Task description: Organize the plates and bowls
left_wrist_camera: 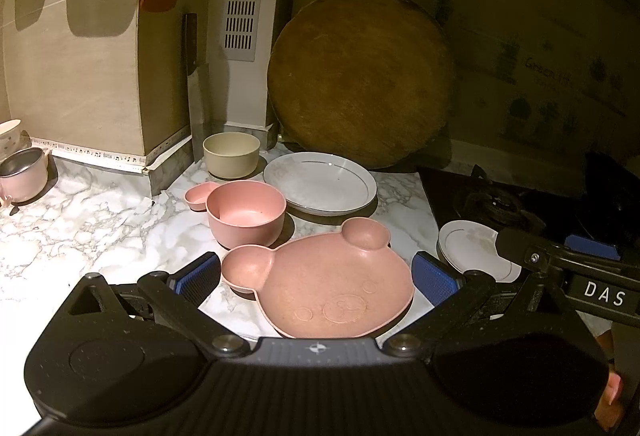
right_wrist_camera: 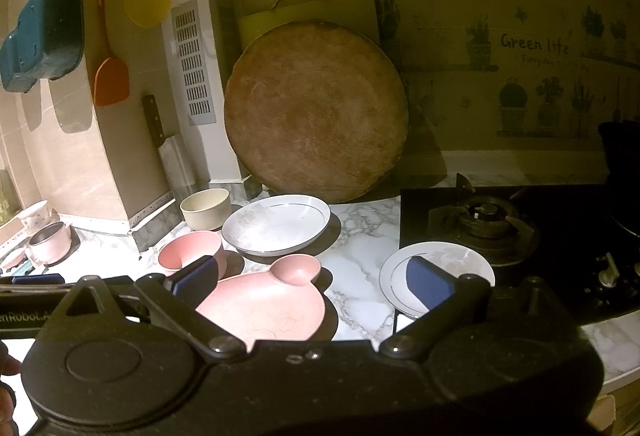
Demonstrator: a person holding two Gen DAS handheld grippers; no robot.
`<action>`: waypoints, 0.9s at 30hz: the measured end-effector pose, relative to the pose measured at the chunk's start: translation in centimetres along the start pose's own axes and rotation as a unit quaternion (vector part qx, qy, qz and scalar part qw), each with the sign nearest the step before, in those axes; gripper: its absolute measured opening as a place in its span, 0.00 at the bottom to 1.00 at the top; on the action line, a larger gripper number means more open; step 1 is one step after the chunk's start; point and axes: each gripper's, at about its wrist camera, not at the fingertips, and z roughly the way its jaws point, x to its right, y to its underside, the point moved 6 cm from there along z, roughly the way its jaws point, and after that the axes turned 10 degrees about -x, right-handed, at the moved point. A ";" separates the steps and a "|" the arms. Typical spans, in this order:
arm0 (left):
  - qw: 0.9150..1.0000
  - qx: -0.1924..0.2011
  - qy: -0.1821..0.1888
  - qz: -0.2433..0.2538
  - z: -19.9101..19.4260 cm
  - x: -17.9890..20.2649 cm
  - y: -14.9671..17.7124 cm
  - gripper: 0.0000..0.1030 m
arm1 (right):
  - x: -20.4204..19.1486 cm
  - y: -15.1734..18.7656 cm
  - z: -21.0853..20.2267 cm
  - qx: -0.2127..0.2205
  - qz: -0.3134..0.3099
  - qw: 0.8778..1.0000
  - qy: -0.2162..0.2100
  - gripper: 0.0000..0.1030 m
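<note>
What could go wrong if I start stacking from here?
The small white plate sits partly on the stove's edge, so a nudge could tip or slide it. The pink bowl stands close behind the pink bear plate between the open left gripper's fingers; lifting the plate might bump it.

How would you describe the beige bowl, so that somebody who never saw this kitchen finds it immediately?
Find the big round wooden board leaning against the back wall. To its left, on the marble counter, stands the beige bowl, behind the pink bowl. It is the only cream-coloured bowl, and it stands nearest the wall.
</note>
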 end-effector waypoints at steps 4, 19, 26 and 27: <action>1.000 -0.002 0.000 -0.002 0.0 0.0 0.0 0.99 | 0.0 0.0 0.0 0.000 0.000 1.000 0.000 0.97; 1.000 -0.007 -0.001 -0.014 0.4 1.0 0.5 0.99 | 0.6 0.4 0.1 -0.011 -0.018 1.000 -0.003 0.96; 1.000 -0.023 0.002 -0.016 2.3 0.5 -0.9 0.99 | 1.4 -0.3 1.4 -0.030 -0.022 0.999 -0.005 0.97; 1.000 -0.025 0.004 -0.015 2.7 0.3 -1.3 0.99 | 1.5 -0.5 1.8 -0.033 -0.021 0.999 -0.004 0.97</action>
